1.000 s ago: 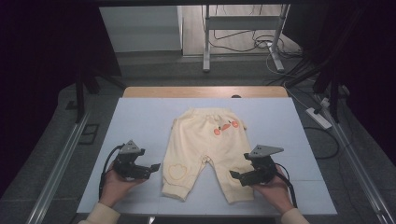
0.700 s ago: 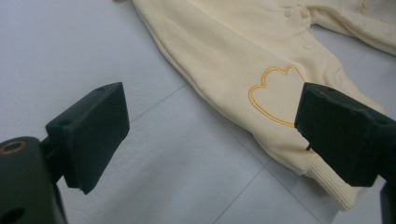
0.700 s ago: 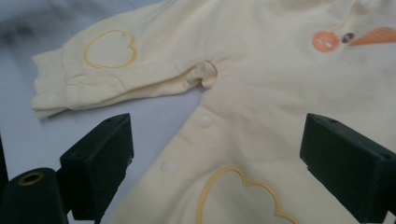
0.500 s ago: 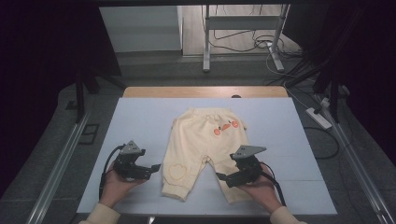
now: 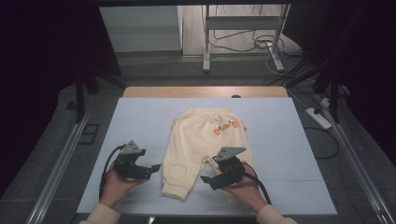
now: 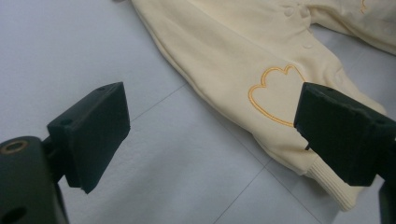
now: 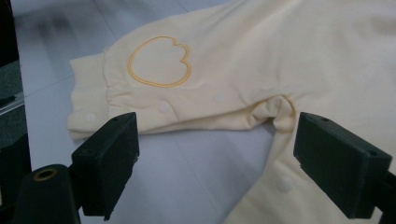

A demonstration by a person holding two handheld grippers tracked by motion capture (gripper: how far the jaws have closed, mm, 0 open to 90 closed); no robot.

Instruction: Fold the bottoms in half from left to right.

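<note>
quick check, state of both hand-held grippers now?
Left hand-held gripper: open, empty, beside the heart-marked leg of the cream baby trousers.
Right hand-held gripper: open, jaws have just been closing slightly, nothing gripped, over the trousers' other leg.

One pair of cream baby trousers (image 5: 203, 149) is laid on one white surface (image 5: 140, 121). Two grippers are counted, a left gripper (image 5: 152, 169) and a right gripper (image 5: 208, 179), and one heart outline (image 5: 177, 171) is stitched on one trouser leg.
</note>
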